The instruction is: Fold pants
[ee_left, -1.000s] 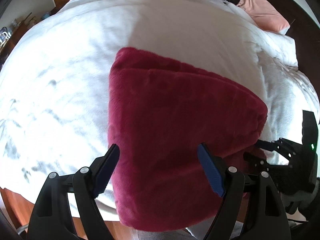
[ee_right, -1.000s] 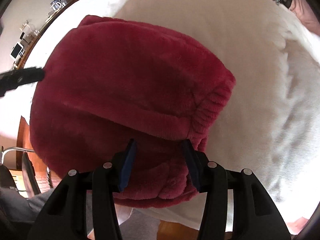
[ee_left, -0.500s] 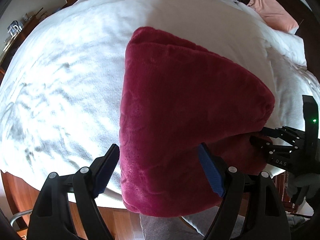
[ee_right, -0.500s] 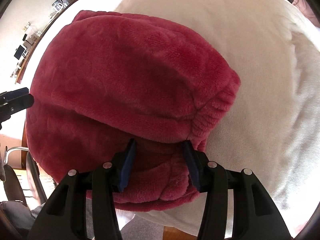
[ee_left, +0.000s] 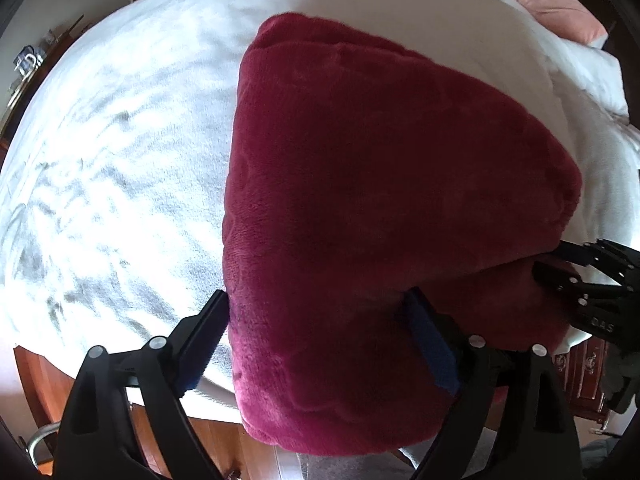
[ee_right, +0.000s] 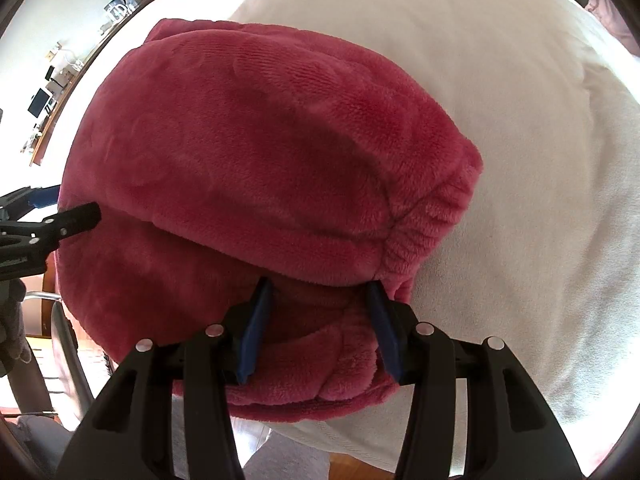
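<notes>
**Student:** Pants (ee_left: 380, 208), left wrist view: where do they lie?

**Operator:** I see them as a folded stack of dark red plush on the white bedspread (ee_left: 120, 160), at the near edge of the bed, with the lower end hanging a little over that edge. The upper layer is doubled over the lower one; its fold edge runs across toward the right. My left gripper (ee_left: 320, 328) points steeply down at the near part of the stack. Its jaws are opening, with the cloth between them; one blue pad sits at the stack's left edge, the other pad (ee_left: 432, 344) lies against the plush, neither pinching it. At right, my right gripper (ee_left: 576, 268) reaches in at the fold. A pink pillow (ee_left: 556, 4) lies at the far corner.

**Student:** And the right wrist view?

**Operator:** The pants (ee_right: 260, 160) fill the middle, with the ribbed waistband (ee_right: 424, 232) at the right end of the upper layer. My right gripper (ee_right: 320, 320) has its fingers partly apart, straddling a ridge of the lower layer just under the fold edge. Whether the pads press the cloth, I cannot tell. My left gripper (ee_right: 60, 208) shows at the far left, at the stack's edge. A shelf (ee_right: 76, 68) with small items runs along the wall.
</notes>
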`<state>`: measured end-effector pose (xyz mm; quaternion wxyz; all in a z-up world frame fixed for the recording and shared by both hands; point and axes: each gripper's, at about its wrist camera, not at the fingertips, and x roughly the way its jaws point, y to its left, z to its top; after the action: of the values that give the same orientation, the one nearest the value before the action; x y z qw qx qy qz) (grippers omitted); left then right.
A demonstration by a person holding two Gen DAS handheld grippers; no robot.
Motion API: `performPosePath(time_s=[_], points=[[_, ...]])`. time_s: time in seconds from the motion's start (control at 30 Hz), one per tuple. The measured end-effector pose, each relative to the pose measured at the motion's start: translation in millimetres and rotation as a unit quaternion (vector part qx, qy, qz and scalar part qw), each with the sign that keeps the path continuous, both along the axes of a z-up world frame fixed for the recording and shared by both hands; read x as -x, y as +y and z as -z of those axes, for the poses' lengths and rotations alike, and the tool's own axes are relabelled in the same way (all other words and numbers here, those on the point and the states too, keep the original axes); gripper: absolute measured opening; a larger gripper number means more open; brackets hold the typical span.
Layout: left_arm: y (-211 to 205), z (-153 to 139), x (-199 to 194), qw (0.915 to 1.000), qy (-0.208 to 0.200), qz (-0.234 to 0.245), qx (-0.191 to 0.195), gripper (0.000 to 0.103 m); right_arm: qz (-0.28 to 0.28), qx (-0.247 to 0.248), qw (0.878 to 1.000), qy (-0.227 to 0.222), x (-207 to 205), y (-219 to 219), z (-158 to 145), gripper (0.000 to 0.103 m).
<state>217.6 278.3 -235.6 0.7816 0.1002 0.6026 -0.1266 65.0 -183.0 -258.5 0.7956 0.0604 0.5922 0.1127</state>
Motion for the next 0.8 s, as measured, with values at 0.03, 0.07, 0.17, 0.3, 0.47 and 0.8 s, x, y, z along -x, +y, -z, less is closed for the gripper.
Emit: performPosePath(time_s=[0.03,0.07,0.17,0.3,0.47,0.8], points=[[0,3,-2,1.0000,0.004,-0.006,0.002,0.090,0.000,0.000,1.000,0.000,-2,-2,-3,0.050],[2,6,-3,0.9999,0.007,-0.010,0.004,0.092,0.000,0.000,1.000,-0.001,-2,-1,-3,0.051],[6,12,-7,0.9996,0.015,-0.024,0.010,0.097,-0.001,0.001,1.000,-0.002,-2,-2,-5,0.051],[11,22,-9,0.9988,0.025,-0.036,0.019,0.098,-0.001,0.000,1.000,0.004,-4,-3,-6,0.051],[14,33,-13,0.9976,0.035,-0.052,0.030,0.098,0.003,-0.001,1.000,0.010,-8,-4,-6,0.051],[2,51,-30,0.9975,0.047,-0.044,0.027,0.098,0.024,0.010,0.999,0.029,-21,0,-1,0.054]])
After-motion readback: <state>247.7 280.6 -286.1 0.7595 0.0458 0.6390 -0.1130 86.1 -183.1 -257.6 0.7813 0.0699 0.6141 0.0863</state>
